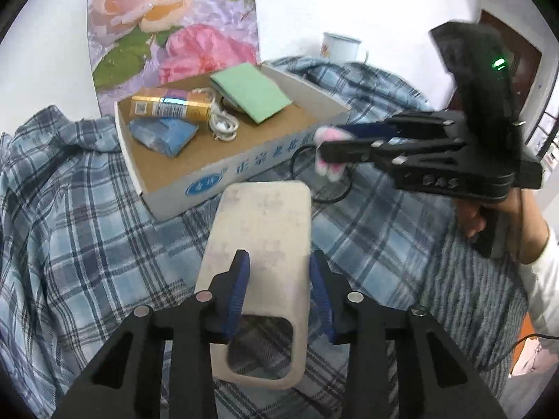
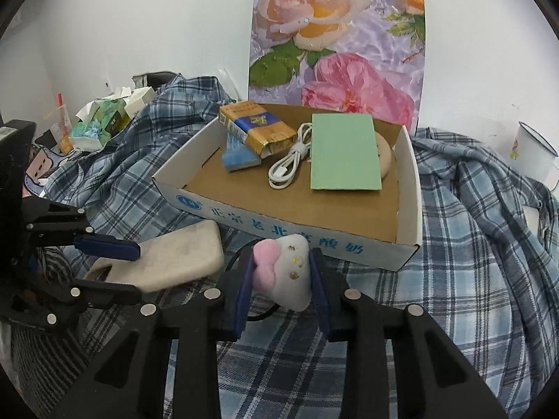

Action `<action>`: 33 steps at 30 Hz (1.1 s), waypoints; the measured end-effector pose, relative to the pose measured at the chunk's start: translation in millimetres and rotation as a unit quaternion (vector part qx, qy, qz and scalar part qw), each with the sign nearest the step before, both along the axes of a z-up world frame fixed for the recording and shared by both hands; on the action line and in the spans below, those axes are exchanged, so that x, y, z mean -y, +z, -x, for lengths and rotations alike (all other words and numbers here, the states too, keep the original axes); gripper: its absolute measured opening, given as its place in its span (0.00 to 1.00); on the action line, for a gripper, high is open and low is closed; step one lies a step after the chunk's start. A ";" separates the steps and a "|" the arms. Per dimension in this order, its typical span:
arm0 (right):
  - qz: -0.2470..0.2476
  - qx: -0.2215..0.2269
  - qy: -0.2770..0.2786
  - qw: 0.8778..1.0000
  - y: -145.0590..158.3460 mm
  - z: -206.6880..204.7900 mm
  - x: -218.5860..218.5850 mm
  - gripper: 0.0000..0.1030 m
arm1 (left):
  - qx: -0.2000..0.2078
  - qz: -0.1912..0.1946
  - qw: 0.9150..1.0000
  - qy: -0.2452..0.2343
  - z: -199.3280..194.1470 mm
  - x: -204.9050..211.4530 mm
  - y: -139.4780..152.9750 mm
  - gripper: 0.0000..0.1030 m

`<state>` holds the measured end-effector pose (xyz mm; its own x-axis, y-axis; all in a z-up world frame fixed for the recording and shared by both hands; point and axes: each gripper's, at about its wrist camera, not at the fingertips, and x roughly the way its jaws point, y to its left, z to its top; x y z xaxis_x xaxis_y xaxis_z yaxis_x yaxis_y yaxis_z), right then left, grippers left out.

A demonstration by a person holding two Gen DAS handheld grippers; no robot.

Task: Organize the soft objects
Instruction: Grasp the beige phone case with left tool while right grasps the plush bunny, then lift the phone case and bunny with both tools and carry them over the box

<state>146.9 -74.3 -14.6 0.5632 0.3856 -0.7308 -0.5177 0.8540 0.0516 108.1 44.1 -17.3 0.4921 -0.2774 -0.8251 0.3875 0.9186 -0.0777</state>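
Right gripper (image 2: pixel 281 281): its 2 blue pads are closed on a small white plush toy (image 2: pixel 291 272) with a pink bow, held above the plaid cloth (image 2: pixel 471 244) just in front of the cardboard box (image 2: pixel 290 235). A thin black loop hangs from the toy.

Left gripper (image 1: pixel 279 281): its 2 pads clamp a soft beige phone case (image 1: pixel 262 244) by its long edges, camera cutout nearest the lens, the far end pointing toward the box.

In the left wrist view the right gripper (image 1: pixel 323 148) enters from the right, a hand (image 1: pixel 489 216) in a white sleeve behind it.

Box contents: green booklet (image 2: pixel 344 153), coiled white cable (image 2: pixel 290 160), gold-and-blue pack (image 2: pixel 258 129), blue packet (image 2: pixel 239 157).

Background: flower picture (image 2: pixel 335 45) against the wall, white mug (image 2: pixel 534 153) at right.
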 end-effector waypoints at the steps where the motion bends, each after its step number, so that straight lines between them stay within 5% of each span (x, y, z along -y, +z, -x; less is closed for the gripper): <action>1: -0.001 0.001 0.001 1.000 0.3 0.5 -0.1 0.29 | 0.001 -0.015 1.000 0.012 -0.9 -0.2 -1.3 0.41; 3: -0.005 0.001 0.002 1.000 0.3 0.9 0.9 0.29 | 0.001 -0.017 0.999 0.029 -2.5 -4.0 -2.1 0.43; 6: -0.017 0.001 0.000 1.000 1.1 0.5 5.2 0.29 | -0.008 -0.004 0.999 0.041 -5.9 -11.8 -3.2 0.80; 7: -0.020 0.000 -0.001 1.000 1.1 0.8 6.2 0.29 | -0.009 -0.002 0.999 0.042 -6.2 -12.7 -3.4 0.81; 10: -0.029 -0.003 0.000 1.000 1.0 0.5 8.4 0.29 | -0.021 0.005 0.999 0.030 -7.7 -11.2 -6.1 0.81; 17: -0.040 -0.005 0.005 0.999 1.0 0.9 10.4 0.29 | -0.040 -0.059 0.997 0.003 -11.6 9.5 -20.5 0.81; 33: -0.063 0.002 0.005 0.998 5.1 6.3 17.2 0.29 | 0.000 -0.029 0.999 0.024 -2.9 0.3 2.7 0.74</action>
<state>140.6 -91.5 -9.5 0.5627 0.4800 -0.6731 -0.5260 0.8360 0.1564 111.0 43.8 -14.6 0.5036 -0.2051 -0.8392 0.3432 0.9390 -0.0236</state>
